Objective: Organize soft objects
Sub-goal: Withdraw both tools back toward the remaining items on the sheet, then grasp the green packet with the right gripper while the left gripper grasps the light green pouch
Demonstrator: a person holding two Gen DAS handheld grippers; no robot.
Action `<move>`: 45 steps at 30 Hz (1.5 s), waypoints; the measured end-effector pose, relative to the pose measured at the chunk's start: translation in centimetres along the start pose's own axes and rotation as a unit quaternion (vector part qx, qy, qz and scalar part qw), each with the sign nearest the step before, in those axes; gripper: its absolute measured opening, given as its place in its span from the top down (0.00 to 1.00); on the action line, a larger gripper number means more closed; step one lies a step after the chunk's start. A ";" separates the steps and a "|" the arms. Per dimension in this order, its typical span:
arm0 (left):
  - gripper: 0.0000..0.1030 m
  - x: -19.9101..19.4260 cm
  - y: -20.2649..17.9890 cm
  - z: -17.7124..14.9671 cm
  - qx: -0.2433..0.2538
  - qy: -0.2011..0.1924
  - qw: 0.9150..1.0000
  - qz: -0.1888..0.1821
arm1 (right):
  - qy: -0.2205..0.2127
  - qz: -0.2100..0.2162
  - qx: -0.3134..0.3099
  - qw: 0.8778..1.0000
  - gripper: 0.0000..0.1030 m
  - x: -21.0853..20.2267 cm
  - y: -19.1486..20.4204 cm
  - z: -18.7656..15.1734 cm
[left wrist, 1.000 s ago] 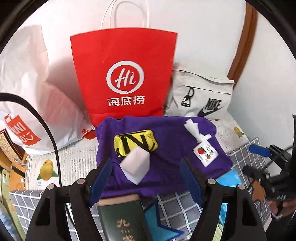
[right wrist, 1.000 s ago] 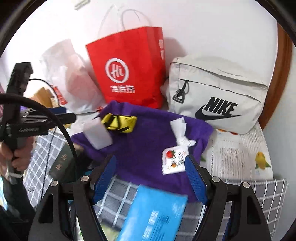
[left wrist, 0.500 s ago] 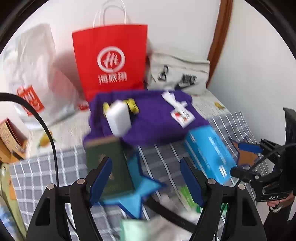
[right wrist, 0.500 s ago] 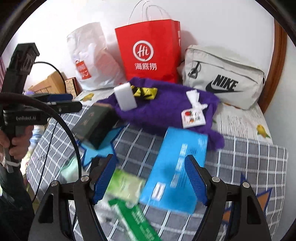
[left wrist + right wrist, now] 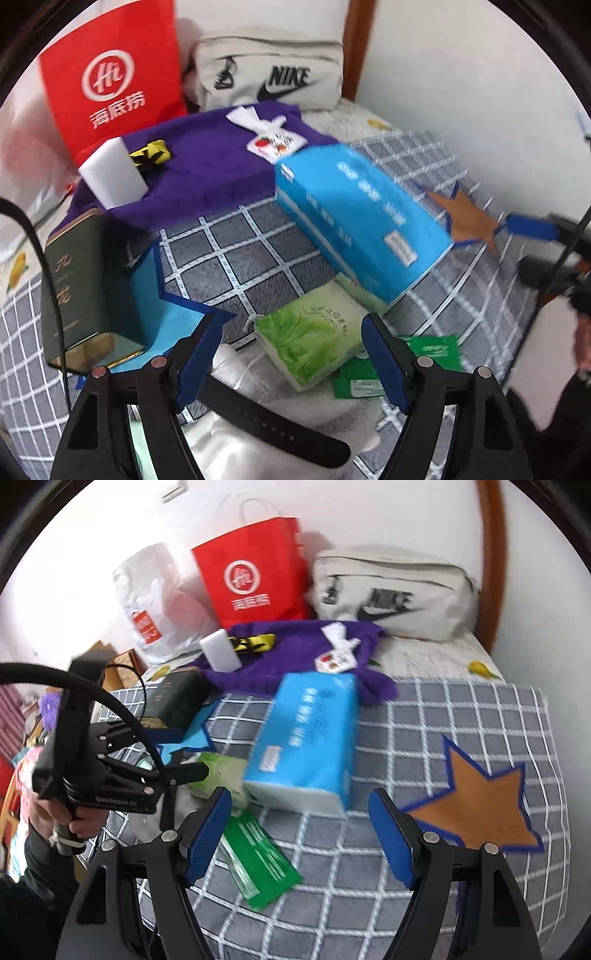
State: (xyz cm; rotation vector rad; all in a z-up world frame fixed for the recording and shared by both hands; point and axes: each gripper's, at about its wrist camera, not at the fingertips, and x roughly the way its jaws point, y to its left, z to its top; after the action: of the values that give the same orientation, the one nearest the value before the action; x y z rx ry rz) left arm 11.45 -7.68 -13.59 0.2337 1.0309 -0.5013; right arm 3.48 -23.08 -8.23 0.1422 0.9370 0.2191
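Observation:
A blue tissue pack (image 5: 364,218) (image 5: 306,731) lies on the grey checked cloth (image 5: 243,258). A light green tissue pack (image 5: 314,339) lies in front of it, between the fingers of my open, empty left gripper (image 5: 291,354). A dark green packet (image 5: 258,853) (image 5: 395,365) lies beside it. A purple towel (image 5: 207,162) (image 5: 295,653) at the back carries a white sponge (image 5: 112,177), a yellow-black item (image 5: 151,157) and a small white sachet (image 5: 275,142). My right gripper (image 5: 299,830) is open and empty, just in front of the blue pack.
A dark green tin (image 5: 74,291) stands on a blue star mat (image 5: 162,295) at left. An orange star mat (image 5: 476,794) lies at right. A red paper bag (image 5: 110,77), a grey Nike pouch (image 5: 269,74) and a white plastic bag (image 5: 159,598) stand along the back wall. A black strap (image 5: 273,421) lies near me.
Both grippers have pulled back and down from the purple towel. The blue pack, green tissue pack and green packet now fill the near view. Both stay open.

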 end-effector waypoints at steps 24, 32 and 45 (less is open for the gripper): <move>0.37 -0.2 -1.8 0.0 0.059 -0.014 0.997 0.043 | 0.022 0.019 0.013 0.999 0.26 1.8 -0.9 -2.2; 0.36 -6.5 2.0 -0.2 -0.008 -0.069 0.996 0.060 | 0.031 0.041 -0.007 0.999 0.26 2.6 1.2 -2.5; 0.36 -10.6 5.0 -3.2 -0.079 -0.092 0.991 0.050 | 0.106 0.042 -0.130 0.985 0.26 9.3 6.0 -5.3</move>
State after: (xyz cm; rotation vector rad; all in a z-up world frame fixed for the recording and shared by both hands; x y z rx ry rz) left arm 7.13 1.00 -6.25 0.0966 0.8697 -0.3409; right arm 3.77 -14.81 -17.32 -0.0856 1.1054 0.4385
